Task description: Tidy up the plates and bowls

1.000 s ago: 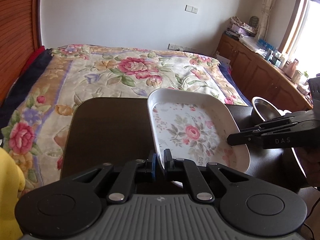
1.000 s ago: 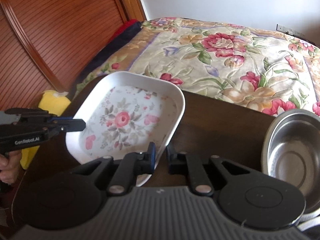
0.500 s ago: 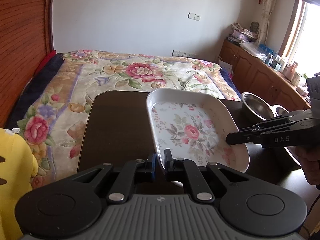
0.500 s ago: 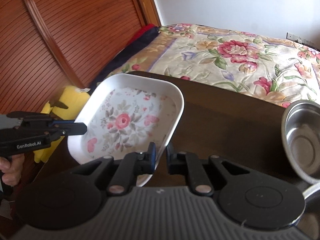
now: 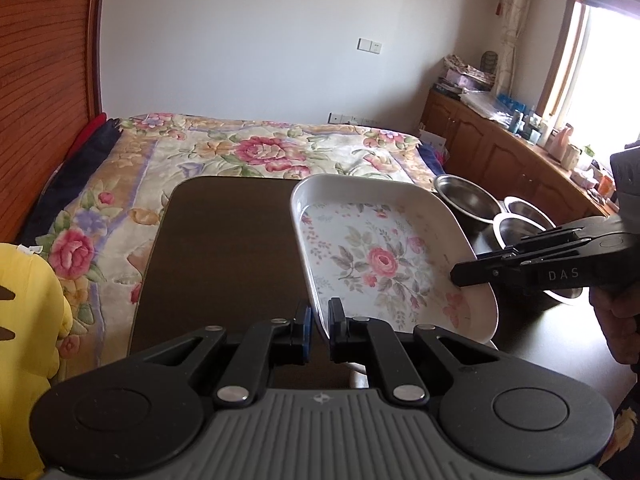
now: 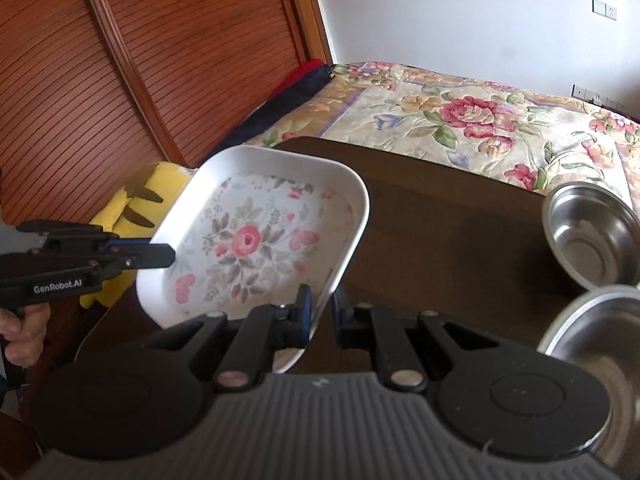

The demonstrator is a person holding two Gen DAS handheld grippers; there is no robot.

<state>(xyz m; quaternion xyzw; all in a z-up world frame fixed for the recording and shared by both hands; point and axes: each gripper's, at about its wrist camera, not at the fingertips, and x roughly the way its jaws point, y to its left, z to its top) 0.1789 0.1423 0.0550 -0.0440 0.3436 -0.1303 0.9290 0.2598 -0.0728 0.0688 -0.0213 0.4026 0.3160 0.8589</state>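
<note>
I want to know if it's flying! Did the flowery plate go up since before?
Yes. The flowery plate, gripped by both tools, has risen: more dark table shows beneath and beyond it, and the steel bowls look farther off.

Home bedroom. Bed (image 5: 256, 156) with rose-print quilt fills middle of room. Slatted wooden wardrobe doors (image 6: 160, 60) at bed's left side. Low wooden cabinets (image 5: 492, 152) cluttered with bottles and boxes along wall right of bed, under curtained window (image 5: 600, 52). Wall switches (image 5: 369, 45) above bed's far end. Dark table (image 5: 224, 240) at bed's near end.
</note>
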